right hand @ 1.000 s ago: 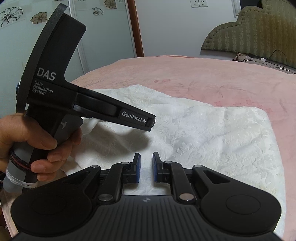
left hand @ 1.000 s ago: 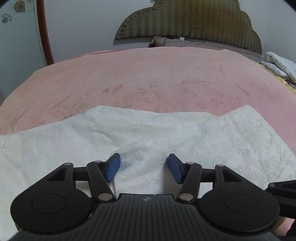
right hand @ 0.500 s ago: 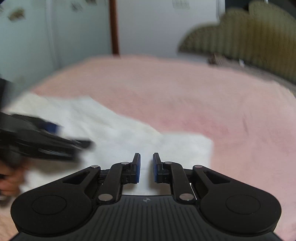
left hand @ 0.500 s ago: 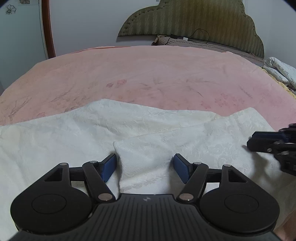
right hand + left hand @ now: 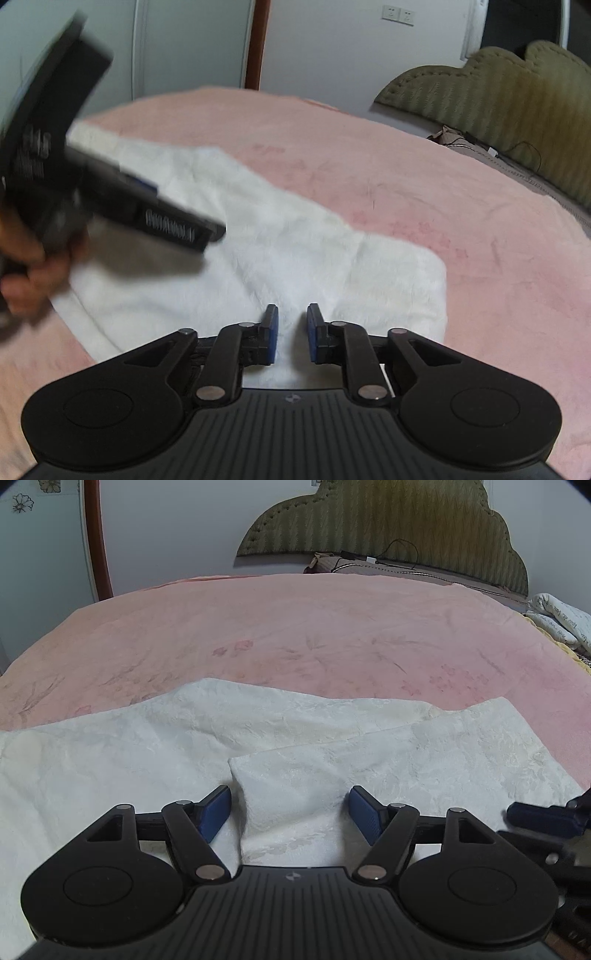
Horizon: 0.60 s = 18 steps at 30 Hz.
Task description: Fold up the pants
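White textured pants (image 5: 155, 746) lie spread flat on a pink bedspread (image 5: 295, 627), with one part folded over on top (image 5: 406, 760). My left gripper (image 5: 290, 812) is wide open just above the near edge of the folded part, holding nothing. My right gripper (image 5: 291, 332) has its jaws a narrow gap apart, empty, over the near edge of the pants (image 5: 295, 251). The left gripper's body shows blurred at the left of the right wrist view (image 5: 110, 192), and the right gripper's fingers (image 5: 539, 818) show at the right edge of the left wrist view.
An olive padded headboard (image 5: 388, 520) stands at the far end of the bed, with a cable and cloth (image 5: 354, 563) below it. A white patterned quilt (image 5: 557, 620) lies at the far right. A wardrobe door and brown frame (image 5: 96, 539) stand at the left.
The left gripper's jaws have opened wider and it has pulled back a little. The right gripper swung right and back toward the pants; its narrow gap is unchanged.
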{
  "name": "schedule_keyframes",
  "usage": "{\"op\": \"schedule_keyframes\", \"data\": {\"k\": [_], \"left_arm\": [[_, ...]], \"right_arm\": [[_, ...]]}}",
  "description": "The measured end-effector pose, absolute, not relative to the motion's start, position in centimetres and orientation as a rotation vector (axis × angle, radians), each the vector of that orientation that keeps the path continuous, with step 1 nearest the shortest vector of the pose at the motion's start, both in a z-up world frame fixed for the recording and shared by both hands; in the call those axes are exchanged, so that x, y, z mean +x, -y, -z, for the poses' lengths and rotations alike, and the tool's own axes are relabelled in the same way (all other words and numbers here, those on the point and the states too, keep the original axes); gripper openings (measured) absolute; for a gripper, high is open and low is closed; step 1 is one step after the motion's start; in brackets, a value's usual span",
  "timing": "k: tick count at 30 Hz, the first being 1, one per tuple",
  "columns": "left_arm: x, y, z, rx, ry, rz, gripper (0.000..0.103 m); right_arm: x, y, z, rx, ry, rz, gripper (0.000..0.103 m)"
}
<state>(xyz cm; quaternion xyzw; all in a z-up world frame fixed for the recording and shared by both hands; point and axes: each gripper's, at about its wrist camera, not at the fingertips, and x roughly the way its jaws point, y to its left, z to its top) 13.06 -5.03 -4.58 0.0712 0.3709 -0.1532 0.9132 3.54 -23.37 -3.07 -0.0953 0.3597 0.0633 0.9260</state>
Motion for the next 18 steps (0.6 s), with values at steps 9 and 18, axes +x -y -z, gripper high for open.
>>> {"op": "schedule_keyframes", "data": {"k": [9,18], "left_arm": [[12.7,4.5,3.9,0.131,-0.78,0.305,0.079],[9.5,-1.9,1.1,0.116,-0.696,0.184,0.078]], "right_arm": [[2.4,23.2,2.1,-0.134,-0.674,-0.129,0.024],[2.8,20.4,2.1,-0.112,-0.66,-0.196,0.052]]}}
